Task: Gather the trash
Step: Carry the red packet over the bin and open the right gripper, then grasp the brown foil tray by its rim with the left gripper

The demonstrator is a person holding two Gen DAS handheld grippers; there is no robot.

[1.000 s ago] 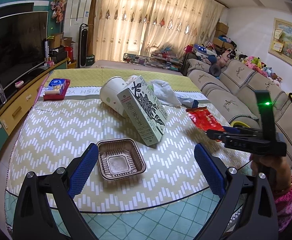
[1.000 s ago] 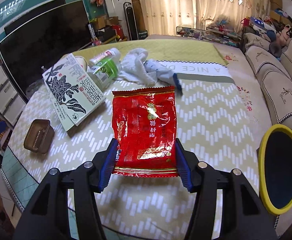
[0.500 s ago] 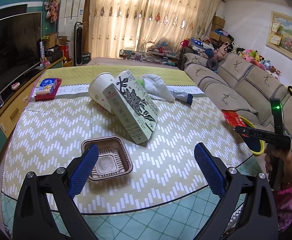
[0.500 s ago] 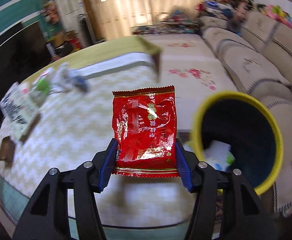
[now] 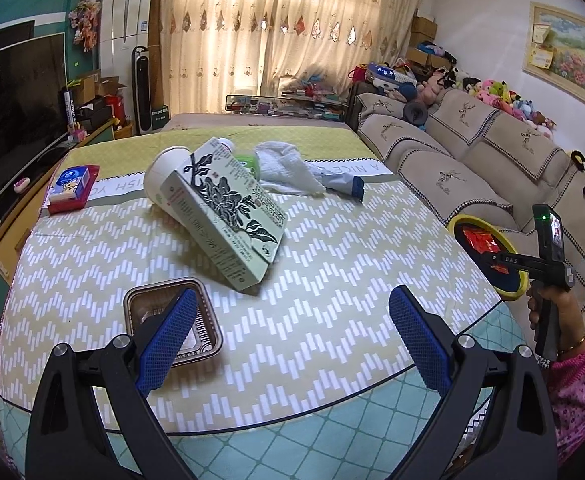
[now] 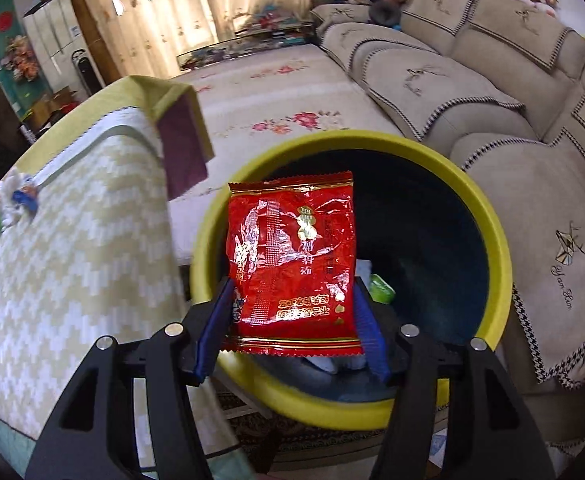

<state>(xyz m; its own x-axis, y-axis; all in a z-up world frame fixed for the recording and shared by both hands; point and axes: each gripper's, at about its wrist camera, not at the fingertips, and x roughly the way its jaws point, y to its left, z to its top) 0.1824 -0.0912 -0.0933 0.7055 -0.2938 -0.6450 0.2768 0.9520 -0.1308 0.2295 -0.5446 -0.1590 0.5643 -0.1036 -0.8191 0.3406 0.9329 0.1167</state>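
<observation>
My right gripper (image 6: 292, 294) hangs over the yellow-rimmed bin (image 6: 372, 140), tilted down into its mouth. A red snack packet (image 6: 292, 248) stands between its blue pads; the jaws are opening while both pads still touch the packet's edges. Some trash lies at the bin's bottom. In the left wrist view the same bin (image 5: 458, 222) sits beside the table's right edge with the packet (image 5: 480, 240) above it. My left gripper (image 5: 292, 300) is open above the table's near edge, its left finger over a brown plastic tray (image 5: 208, 340). Further back lie a green printed box (image 5: 228, 216), a white cup (image 5: 162, 178) and a white cloth (image 5: 288, 170).
A red tissue box (image 5: 72, 188) lies at the table's far left. A beige sofa (image 5: 452, 168) runs along the right, close behind the bin. A person's hand (image 5: 548, 312) in a pink sleeve holds the right gripper. A folded tablecloth corner (image 6: 180, 136) hangs off the table.
The right gripper carried the red packet off the table, to the right and down, and now holds it over the bin. The left gripper drifted slightly; the brown tray now sits under its left finger.
</observation>
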